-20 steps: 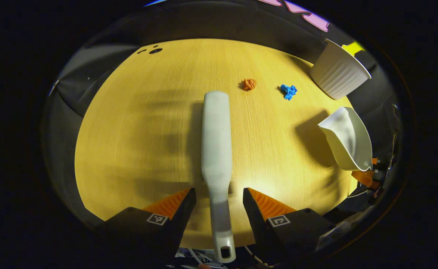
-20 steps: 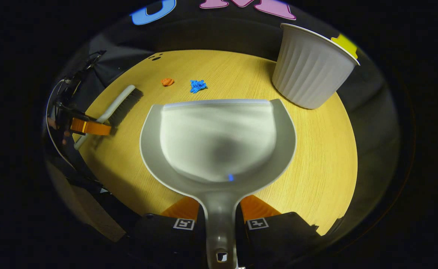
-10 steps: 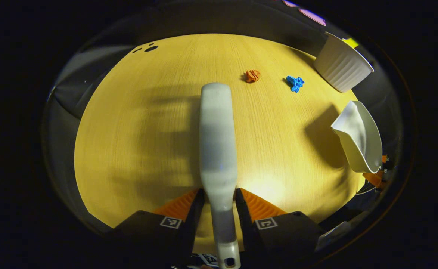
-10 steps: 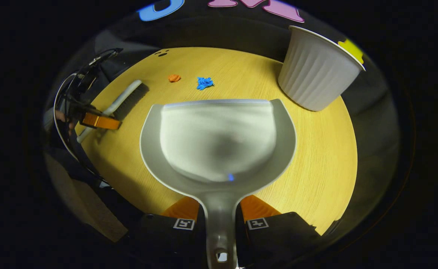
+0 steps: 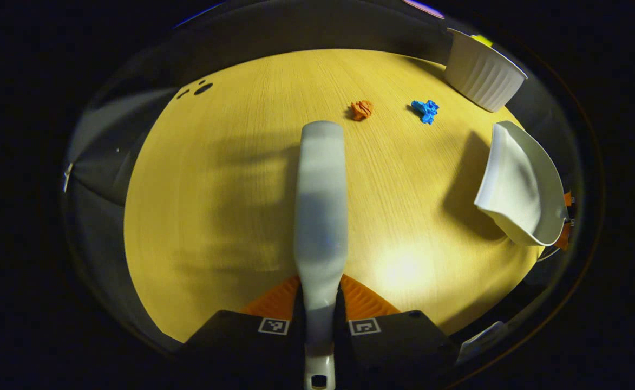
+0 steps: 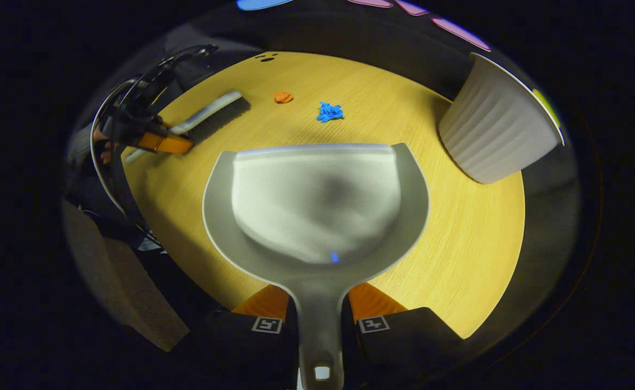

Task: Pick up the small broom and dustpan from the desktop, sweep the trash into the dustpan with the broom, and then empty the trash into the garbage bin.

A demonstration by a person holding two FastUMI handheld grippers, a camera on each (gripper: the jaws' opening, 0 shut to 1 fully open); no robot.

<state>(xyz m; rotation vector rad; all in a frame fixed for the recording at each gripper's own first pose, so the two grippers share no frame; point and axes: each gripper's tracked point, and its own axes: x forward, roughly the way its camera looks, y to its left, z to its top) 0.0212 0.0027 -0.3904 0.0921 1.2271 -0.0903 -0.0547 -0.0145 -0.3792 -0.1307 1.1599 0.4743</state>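
- A second ago the left claw [image 5: 319, 303] stood wide on either side of the broom [image 5: 320, 211] handle; its fingers have since closed in and now press the handle from both sides.
- In the left claw's own view the broom runs straight away from the fingers over the wooden surface [image 5: 230, 179], its far end short of the orange scrap [image 5: 361, 109].
- The right gripper view shows the same broom [image 6: 209, 116] from the side, bristles dark beneath the pale back, with the left claw [image 6: 163, 143] on its handle at the near left edge of the surface [image 6: 458, 260]; a hand behind that claw can only just be made out.
- The right claw [image 6: 320, 314] holds the dustpan [image 6: 317, 206] by its handle, both fingers against it, as it did in the earlier frames; the pan's mouth faces the scraps.
- From the left gripper view the dustpan [image 5: 520, 184] sits at the right edge of the surface, raised and tilted, throwing a shadow to its left.
- The orange scrap [image 6: 282, 97] and the blue scrap [image 6: 329, 112] lie near each other but apart, beyond the pan's front lip.
- The blue scrap [image 5: 425, 110] lies between the orange one and the ribbed white garbage bin [image 5: 482, 73].
- The garbage bin [image 6: 493, 130] stands at the far right of the surface, just beside the dustpan's right corner in the right gripper view.
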